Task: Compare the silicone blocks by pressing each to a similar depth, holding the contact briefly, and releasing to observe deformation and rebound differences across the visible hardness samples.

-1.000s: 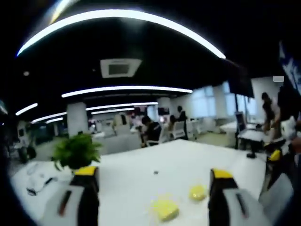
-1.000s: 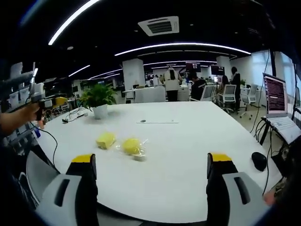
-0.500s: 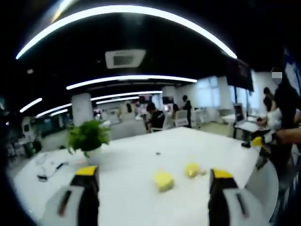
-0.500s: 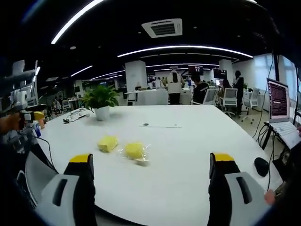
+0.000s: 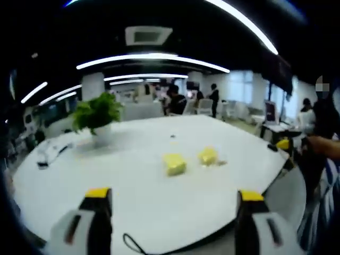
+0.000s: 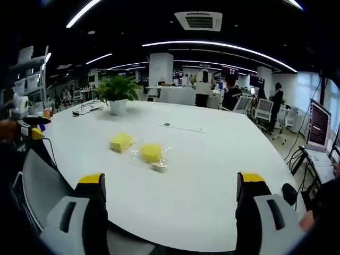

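Observation:
Two yellow silicone blocks lie side by side on a large white table (image 6: 212, 175). In the right gripper view the left block (image 6: 121, 142) is bare and the right block (image 6: 151, 153) rests on a clear plastic wrap. The left gripper view has the same pair as a near block (image 5: 174, 163) and a far block (image 5: 207, 155). My left gripper (image 5: 172, 195) is open, well short of the blocks and above the table edge. My right gripper (image 6: 172, 180) is also open with nothing between its jaws, a fair way back from the blocks.
A potted green plant (image 6: 118, 93) stands at the far side of the table, with cables (image 5: 48, 155) near it. A laptop (image 6: 319, 133) and a dark mouse (image 6: 289, 192) sit at the right. People and office chairs (image 5: 204, 106) fill the background.
Both views have shifted as my hands moved. The left view has pulled back and now takes in more of the table; the blocks sit farther from its jaws. Both grippers stayed open.

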Motion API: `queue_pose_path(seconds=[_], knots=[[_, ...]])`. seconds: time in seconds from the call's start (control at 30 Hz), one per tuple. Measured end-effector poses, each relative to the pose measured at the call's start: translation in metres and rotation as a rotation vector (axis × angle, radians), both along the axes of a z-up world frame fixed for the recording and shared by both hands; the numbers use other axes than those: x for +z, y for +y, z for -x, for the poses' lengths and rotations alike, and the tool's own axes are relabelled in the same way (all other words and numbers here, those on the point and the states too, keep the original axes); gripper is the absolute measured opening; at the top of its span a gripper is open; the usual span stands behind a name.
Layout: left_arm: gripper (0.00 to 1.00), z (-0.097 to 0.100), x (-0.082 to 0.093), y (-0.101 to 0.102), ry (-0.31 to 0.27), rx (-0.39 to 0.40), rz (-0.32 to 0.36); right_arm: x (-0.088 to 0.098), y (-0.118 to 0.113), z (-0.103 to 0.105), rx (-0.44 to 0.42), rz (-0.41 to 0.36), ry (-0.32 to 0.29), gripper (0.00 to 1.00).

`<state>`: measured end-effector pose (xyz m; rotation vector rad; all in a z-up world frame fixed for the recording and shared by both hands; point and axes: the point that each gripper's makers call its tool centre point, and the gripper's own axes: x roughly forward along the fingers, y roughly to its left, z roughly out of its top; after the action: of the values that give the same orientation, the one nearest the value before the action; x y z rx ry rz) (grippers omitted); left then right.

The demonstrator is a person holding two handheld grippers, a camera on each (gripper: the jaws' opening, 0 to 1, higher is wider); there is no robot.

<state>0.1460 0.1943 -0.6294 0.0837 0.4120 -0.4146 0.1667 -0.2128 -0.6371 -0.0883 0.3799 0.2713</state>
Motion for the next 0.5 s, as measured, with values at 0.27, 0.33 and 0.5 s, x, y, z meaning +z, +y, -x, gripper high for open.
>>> queue_pose_path(seconds=[0.27, 0.33, 0.5], knots=[[1.0, -0.001, 0.003, -0.005, 0.018, -0.02, 0.009, -0.007, -0.016, 0.009, -0.042, -0.008, 0.051, 0.96], [1.0, -0.002, -0.004, -0.011, 0.036, -0.045, 0.015, -0.01, -0.018, 0.009, -0.047, -0.022, 0.051, 0.96], [1.0, -0.009, -0.009, -0.017, 0.02, -0.08, -0.005, -0.01, -0.012, 0.008, -0.036, -0.014, 0.003, 0.96]])
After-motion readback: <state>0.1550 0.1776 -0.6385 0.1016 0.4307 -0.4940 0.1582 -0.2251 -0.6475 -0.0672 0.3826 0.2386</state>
